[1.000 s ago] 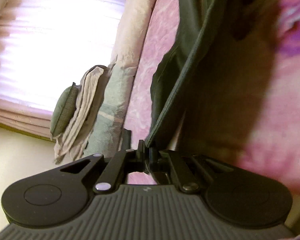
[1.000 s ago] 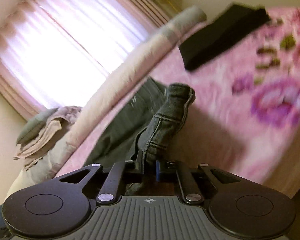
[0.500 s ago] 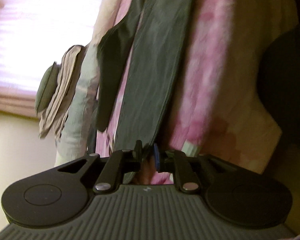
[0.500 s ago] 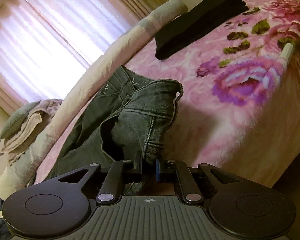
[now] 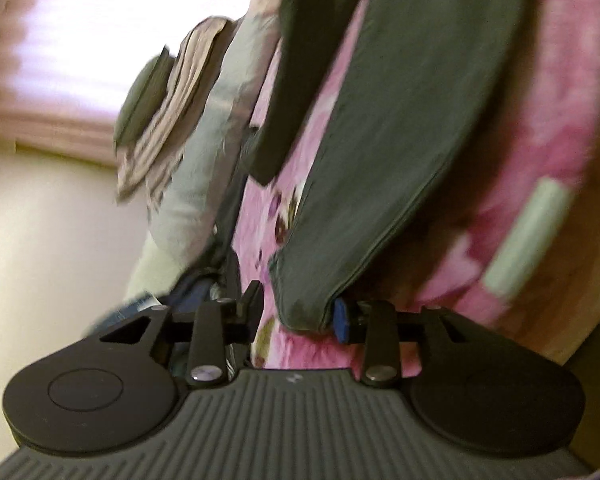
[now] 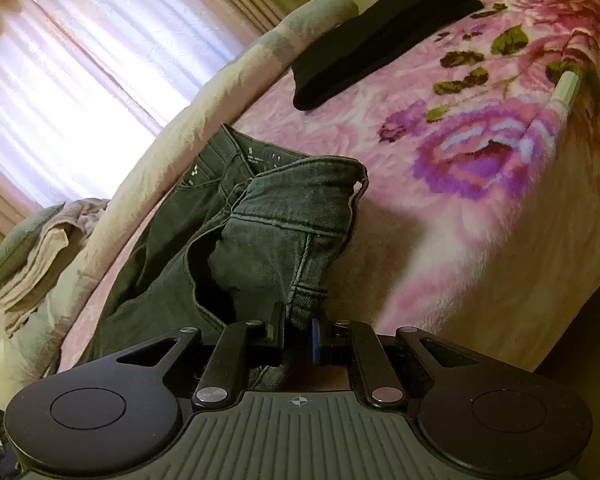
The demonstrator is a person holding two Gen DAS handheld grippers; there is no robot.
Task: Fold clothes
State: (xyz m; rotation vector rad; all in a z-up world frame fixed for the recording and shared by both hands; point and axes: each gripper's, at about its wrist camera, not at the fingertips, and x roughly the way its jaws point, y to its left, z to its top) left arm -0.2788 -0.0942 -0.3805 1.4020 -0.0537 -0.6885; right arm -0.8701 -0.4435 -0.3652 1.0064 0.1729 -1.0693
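Note:
Dark grey jeans (image 6: 260,216) lie on the pink flowered blanket (image 6: 480,168), waistband end bunched up near me. My right gripper (image 6: 298,332) is shut on a seam of that waistband end, holding it slightly raised. In the left wrist view a jeans leg (image 5: 400,128) stretches away across the blanket (image 5: 532,120). Its hem end sits between the jaws of my left gripper (image 5: 298,314), which are opening. The left finger (image 5: 254,304) stands clear of the cloth; the blue-padded right finger (image 5: 342,316) is just beside it.
A folded black garment (image 6: 380,36) lies at the far end of the bed. A rolled beige quilt (image 6: 204,120) runs along the window side, with folded clothes and a green cushion (image 6: 28,240) on it. Bright curtains (image 6: 80,72) hang behind. The bed edge drops off at right.
My left gripper came down to the blanket with the leg hem and its jaws have parted from shut. The right gripper sank a little, still gripping the waistband, which now rests lower.

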